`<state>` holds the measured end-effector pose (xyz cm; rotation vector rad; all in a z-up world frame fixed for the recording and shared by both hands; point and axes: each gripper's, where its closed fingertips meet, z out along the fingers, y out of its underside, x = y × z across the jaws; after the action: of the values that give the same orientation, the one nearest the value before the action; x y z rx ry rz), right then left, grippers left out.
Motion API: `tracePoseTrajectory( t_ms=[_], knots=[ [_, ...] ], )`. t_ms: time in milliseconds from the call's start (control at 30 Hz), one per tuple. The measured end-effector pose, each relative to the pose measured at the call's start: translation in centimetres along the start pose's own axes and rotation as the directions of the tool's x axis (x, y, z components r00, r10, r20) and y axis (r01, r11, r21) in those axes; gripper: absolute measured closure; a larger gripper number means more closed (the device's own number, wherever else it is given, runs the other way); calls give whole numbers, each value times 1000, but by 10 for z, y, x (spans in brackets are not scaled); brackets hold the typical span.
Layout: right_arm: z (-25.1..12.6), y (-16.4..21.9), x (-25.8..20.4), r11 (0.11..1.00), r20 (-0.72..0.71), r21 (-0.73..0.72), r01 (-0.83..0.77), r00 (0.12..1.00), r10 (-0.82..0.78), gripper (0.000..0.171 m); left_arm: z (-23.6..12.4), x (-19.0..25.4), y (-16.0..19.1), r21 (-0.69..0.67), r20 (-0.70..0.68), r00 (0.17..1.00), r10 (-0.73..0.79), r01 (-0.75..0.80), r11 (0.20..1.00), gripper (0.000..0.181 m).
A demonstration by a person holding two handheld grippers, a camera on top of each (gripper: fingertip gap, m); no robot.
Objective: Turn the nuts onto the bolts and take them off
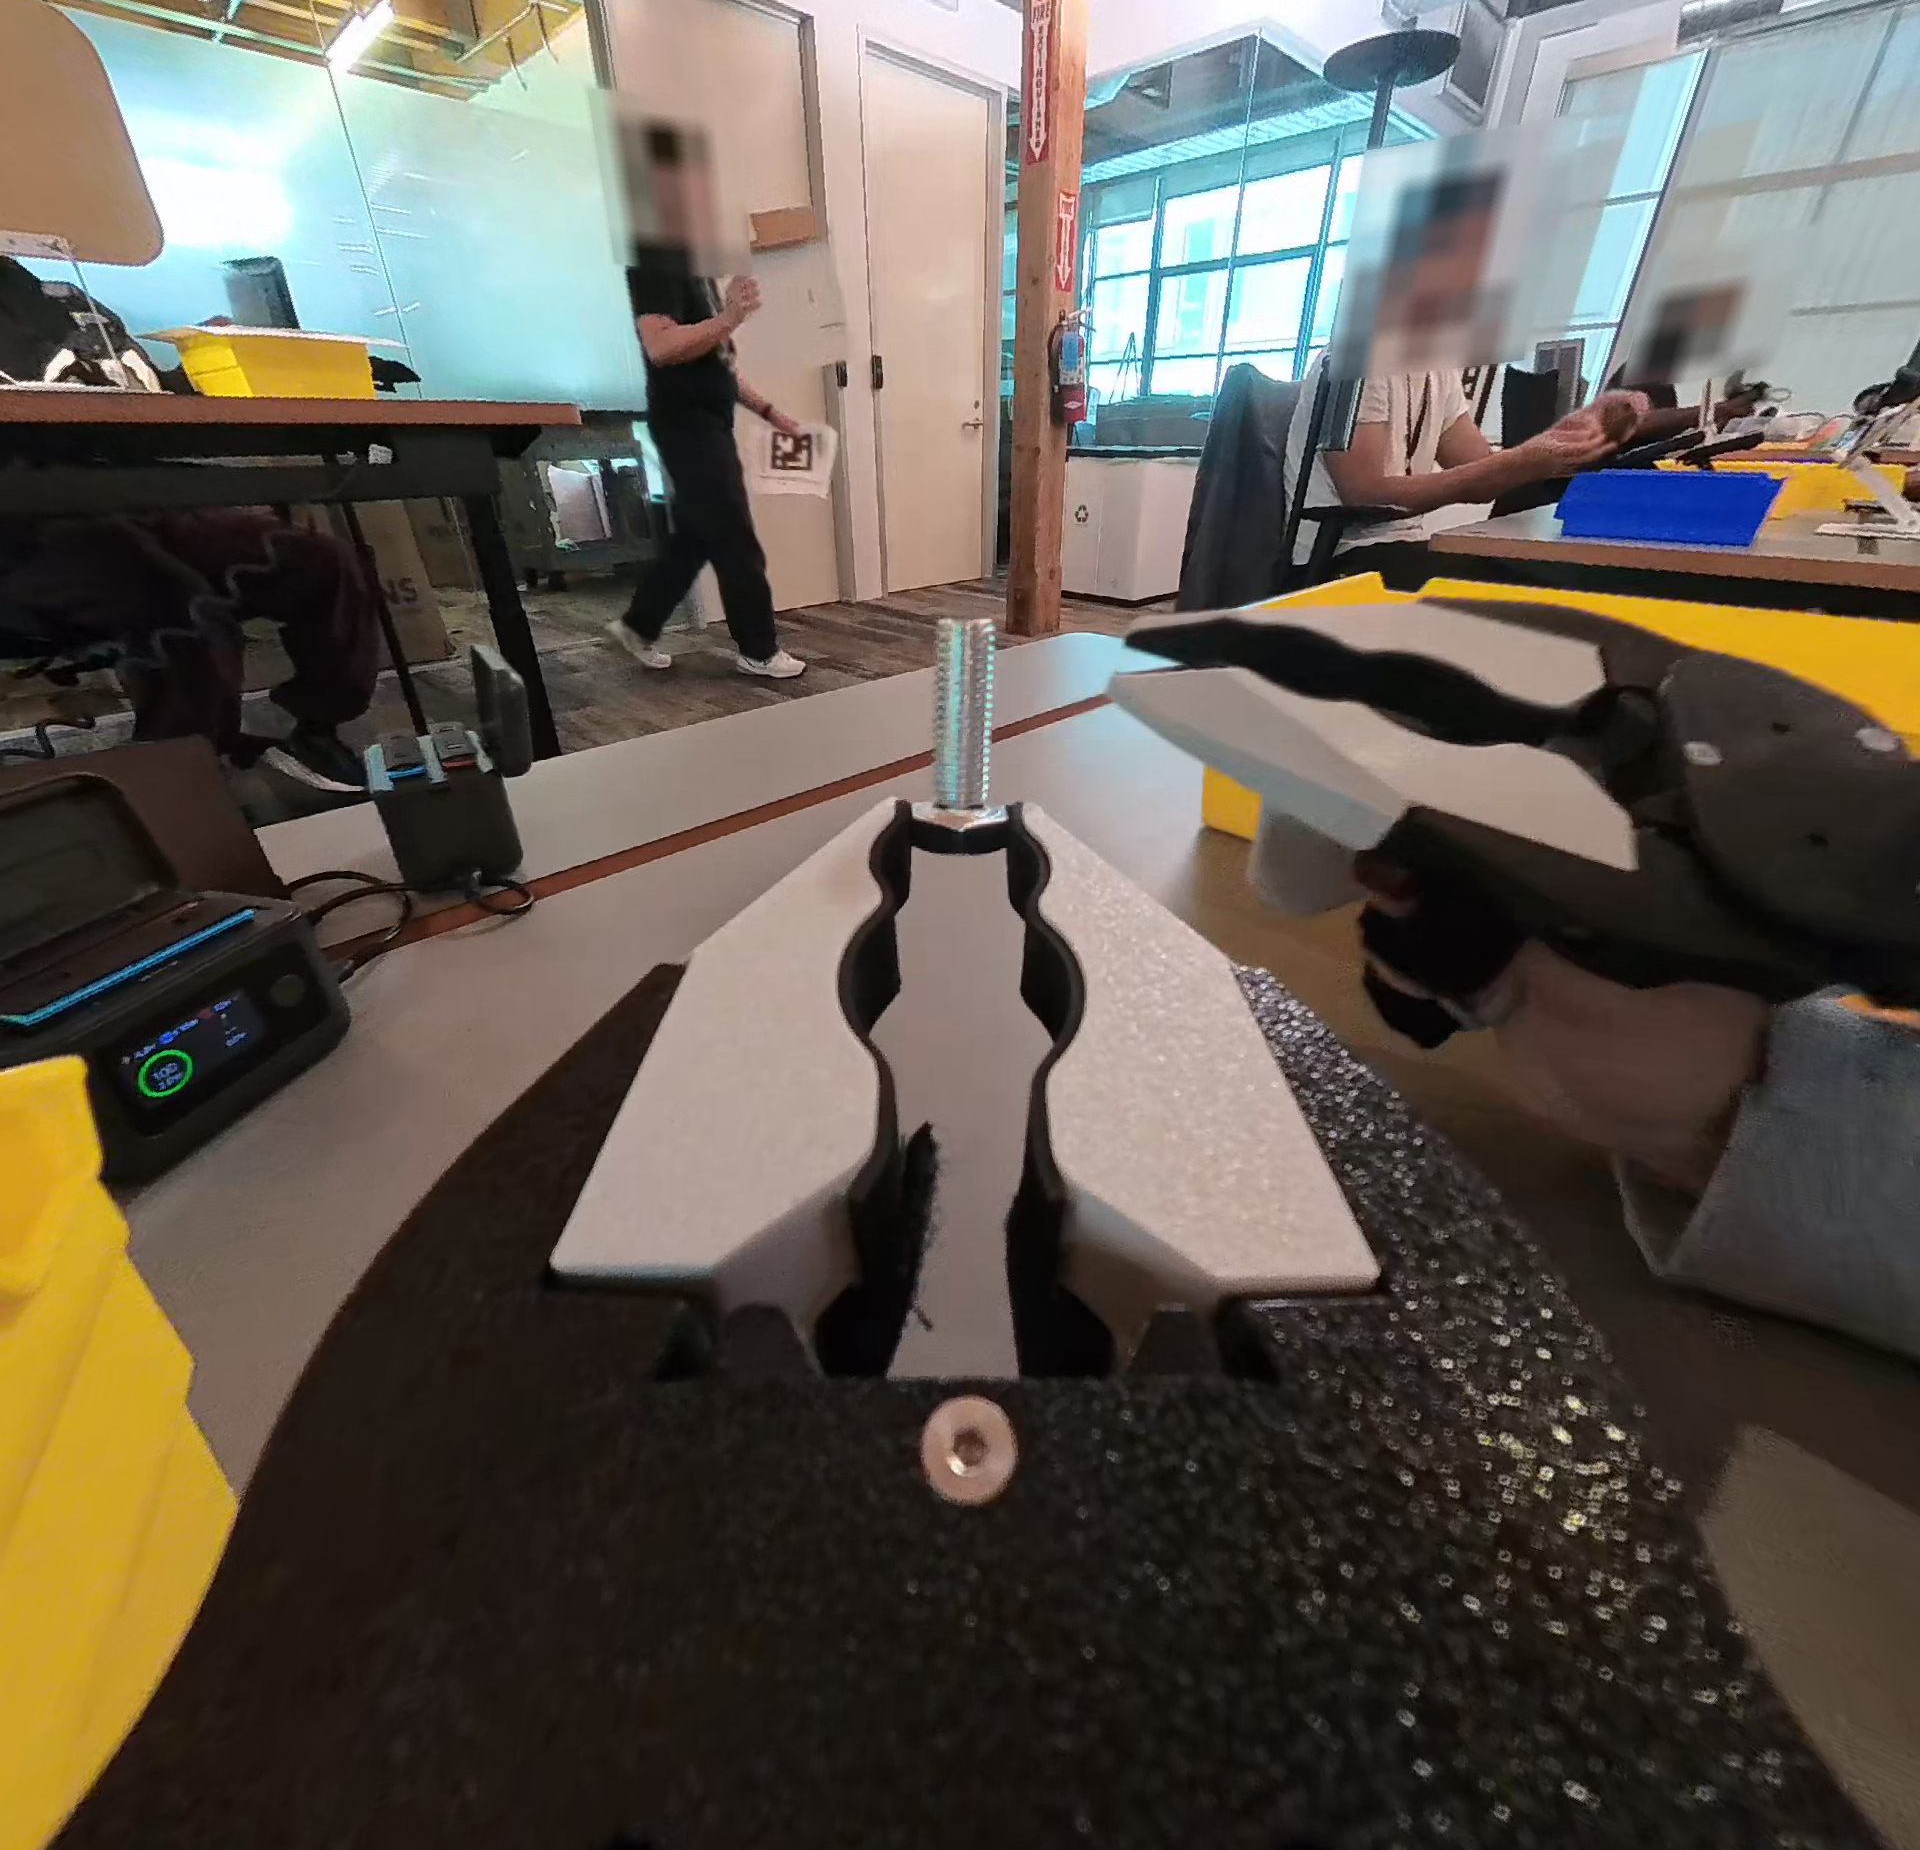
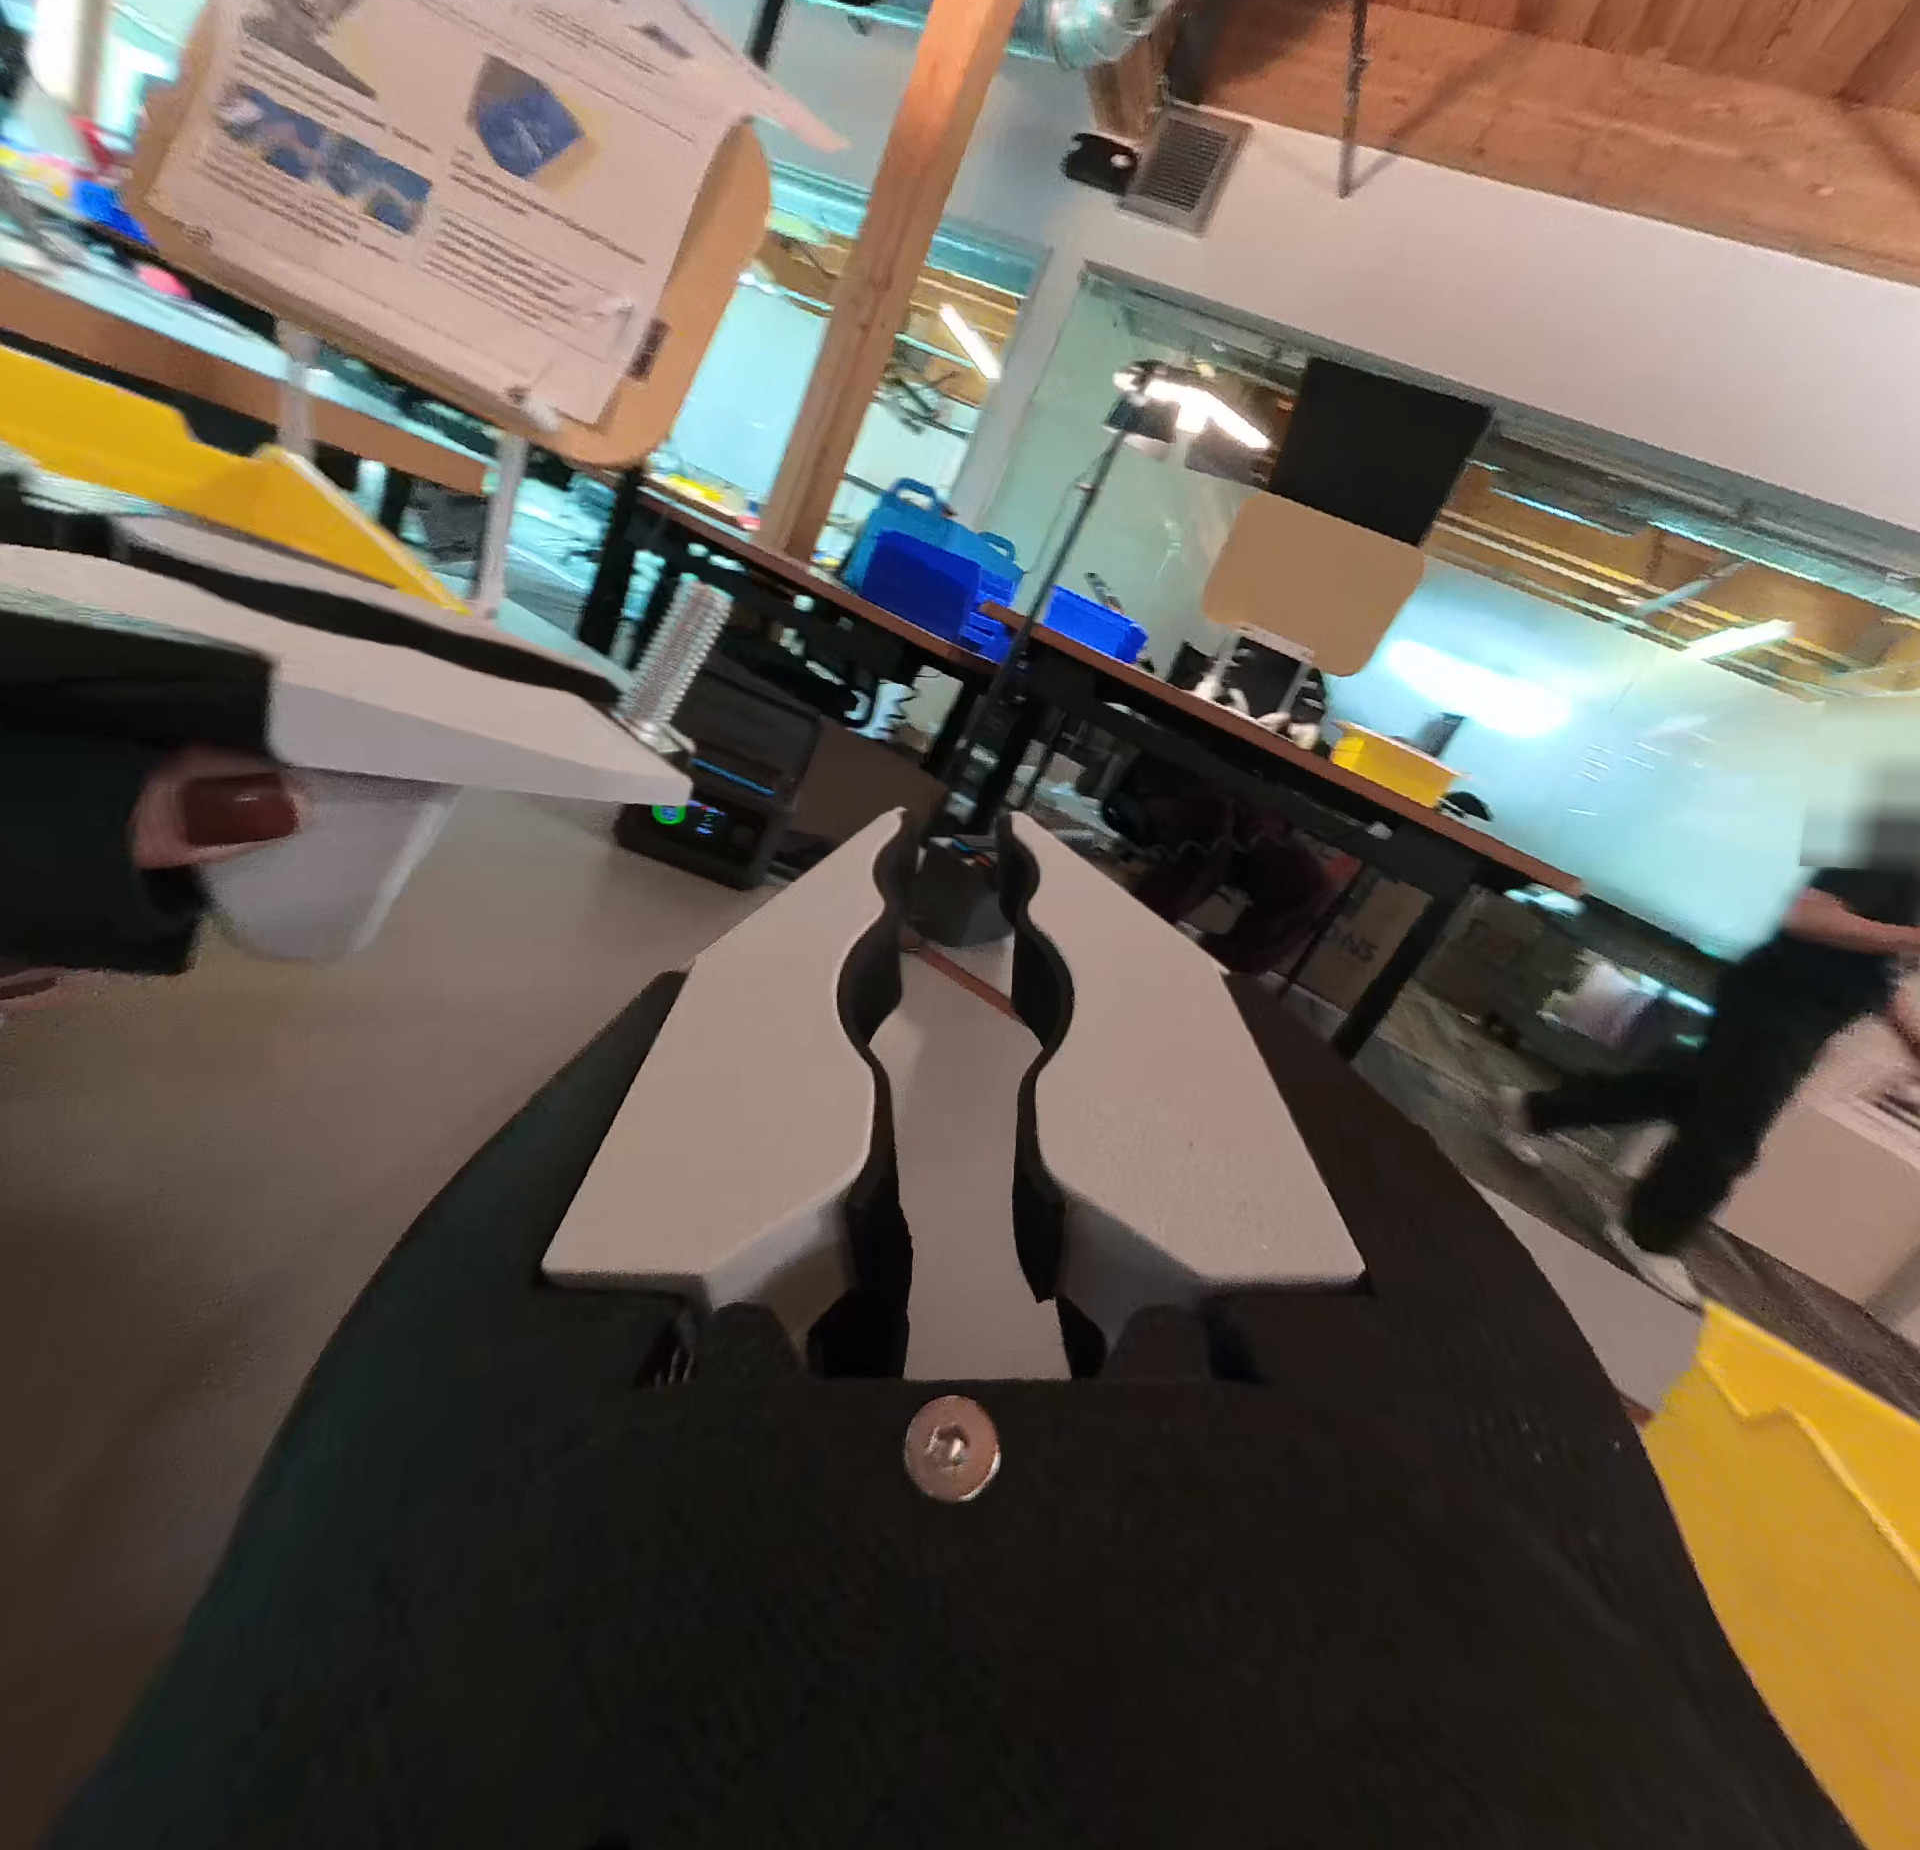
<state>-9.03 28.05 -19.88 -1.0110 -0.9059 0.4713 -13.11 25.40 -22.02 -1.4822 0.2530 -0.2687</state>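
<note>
My left gripper (image 1: 961, 829) is shut on the hex head of a silver bolt (image 1: 964, 720). The bolt stands upright, its threaded shaft pointing up above the fingertips. No nut shows on the shaft. My right gripper (image 2: 954, 836) has a narrow gap between its fingertips and nothing in it. In the left wrist view the right gripper (image 1: 1122, 662) hangs a short way right of the bolt, its tips level with the top of the shaft and apart from it. The right wrist view shows the left gripper's finger (image 2: 436, 720) with the bolt (image 2: 681, 657) at the left.
A grey table (image 1: 582, 990) lies below. On it are a black charging case (image 1: 156, 1021) and a small charger (image 1: 447, 813) at the left. Yellow bins stand at the lower left (image 1: 73, 1385) and behind the right gripper (image 1: 1662, 611). A person (image 1: 696, 470) walks in the background. My right fingertips sit around 6 cm from my left ones. The black charging case (image 1: 156, 1021) lies around 20 cm away from my left fingertips.
</note>
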Motion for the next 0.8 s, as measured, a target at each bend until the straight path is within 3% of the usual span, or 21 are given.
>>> tracePoseTrajectory(
  t_ms=[133, 167, 233, 300, 367, 433, 533, 800],
  knots=[
    [-28, -10, -38, 994, 376, -111, 2, 926, 40, 158, -1, -6, 0, 3, 9, 1000, -7, 7, 1000, 166],
    [-43, -15, -56, 986, 512, -168, -25, 852, 109, 160, -2, -7, 0, 4, 12, 1000, -12, 12, 1000, 166],
    [-83, -27, -97, 941, 720, -328, -81, 624, 304, 157, -1, -9, 0, 5, 12, 1000, -19, 19, 1000, 166],
    [-125, -35, -136, 899, 818, -438, -27, 404, 410, 154, -1, -9, 1, 2, 7, 1000, -25, 25, 1000, 166],
    [-154, -28, -169, 895, 868, -434, 105, 315, 384, 148, -1, -8, 1, 0, 1, 1000, -27, 27, 1000, 166],
    [-175, -20, -196, 887, 899, -412, 207, 252, 359, 143, -2, -6, 1, -2, -7, 1000, -26, 26, 1000, 166],
    [-186, -20, -220, 886, 909, -406, 224, 195, 368, 142, -2, -5, 2, -7, -15, 1000, -24, 24, 1000, 166],
    [-190, -15, -237, 870, 909, -414, 268, 182, 376, 152, -1, -2, 4, -19, -30, 999, -25, 24, 1000, 166]
  ],
)
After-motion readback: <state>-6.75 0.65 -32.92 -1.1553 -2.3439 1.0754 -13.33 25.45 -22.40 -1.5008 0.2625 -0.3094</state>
